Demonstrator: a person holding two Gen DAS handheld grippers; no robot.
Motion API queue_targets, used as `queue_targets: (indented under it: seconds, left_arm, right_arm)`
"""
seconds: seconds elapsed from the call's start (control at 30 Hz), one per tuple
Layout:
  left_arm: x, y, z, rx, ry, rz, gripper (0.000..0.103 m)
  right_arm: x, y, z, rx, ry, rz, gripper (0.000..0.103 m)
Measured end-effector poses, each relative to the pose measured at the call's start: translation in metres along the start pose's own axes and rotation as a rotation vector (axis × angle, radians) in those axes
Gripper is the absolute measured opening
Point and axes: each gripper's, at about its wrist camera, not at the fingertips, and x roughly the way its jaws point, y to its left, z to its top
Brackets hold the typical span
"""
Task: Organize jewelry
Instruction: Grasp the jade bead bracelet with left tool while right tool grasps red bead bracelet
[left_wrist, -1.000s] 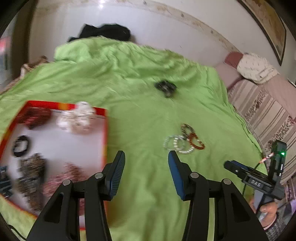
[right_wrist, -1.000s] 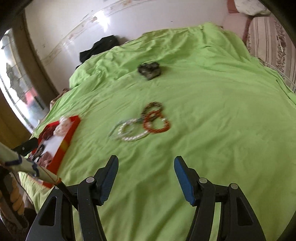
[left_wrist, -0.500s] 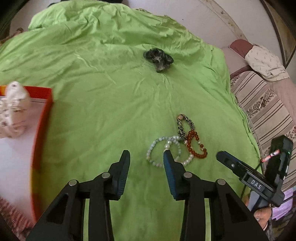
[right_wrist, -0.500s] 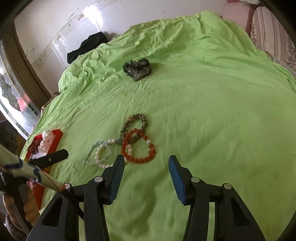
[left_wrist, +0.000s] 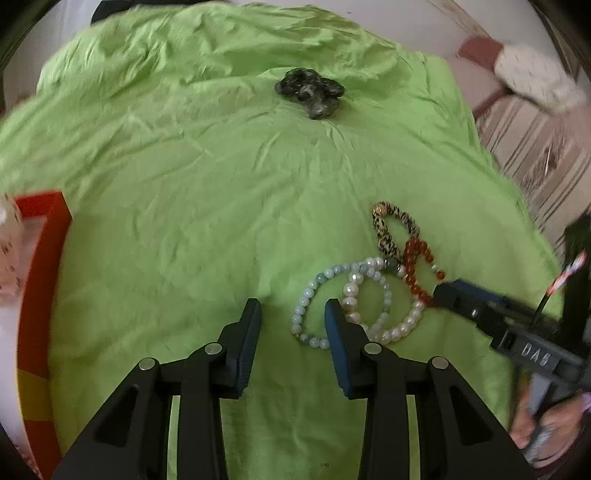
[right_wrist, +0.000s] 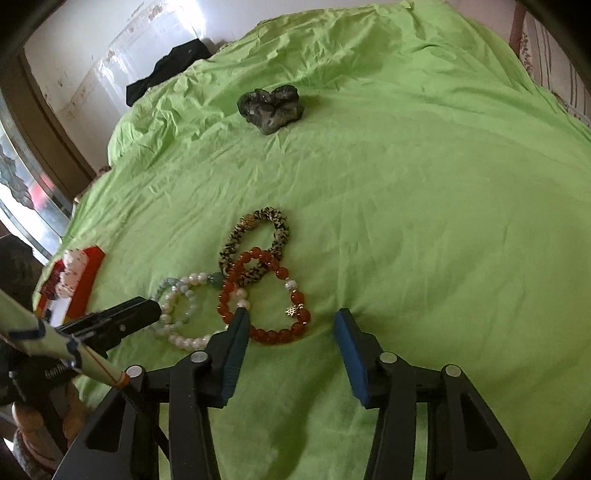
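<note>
Two hand-held grippers closing, empty, over bracelets (right_wrist: 258, 280) on green sheet (right_wrist: 406, 184).

I've brought both tools down toward the cluster of bracelets on the lime-green bedsheet (left_wrist: 221, 192). My left gripper (left_wrist: 291, 314) has swung away from the red-rimmed white cardboard tray (left_wrist: 44, 258), which has slid to the frame's left edge; its jaws are closing, with only sheet between them, just beside the pale green-and-white beaded bracelet (left_wrist: 310, 295). My right gripper (right_wrist: 290, 321) now sits low over the red carnelian bead bracelet (right_wrist: 266, 295), jaws closing around its near arc.
</note>
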Motion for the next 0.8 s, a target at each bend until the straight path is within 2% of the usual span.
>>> queue_targets:
  seconds: [0.07, 0.17, 0.33, 0.8]
  left_arm:
    - [0.001, -0.004, -0.001, 0.022, 0.003, 0.002, 0.005]
    - [-0.003, -0.001, -0.002, 0.011, -0.012, -0.001, 0.005]
    - [-0.027, 0.004, -0.002, -0.018, -0.055, -0.017, 0.005]
    - [-0.136, 0.005, -0.006, 0.02, -0.235, -0.074, 0.005]
  right_arm:
    - [-0.001, -0.001, 0.0, -0.001, -0.001, -0.005, 0.027]
    - [-0.003, -0.001, 0.0, 0.0, -0.005, 0.008, 0.009]
    - [-0.019, 0.006, 0.0, -0.027, -0.048, 0.018, 0.009]
    - [-0.075, 0.031, -0.003, -0.046, -0.169, 0.064, 0.009]
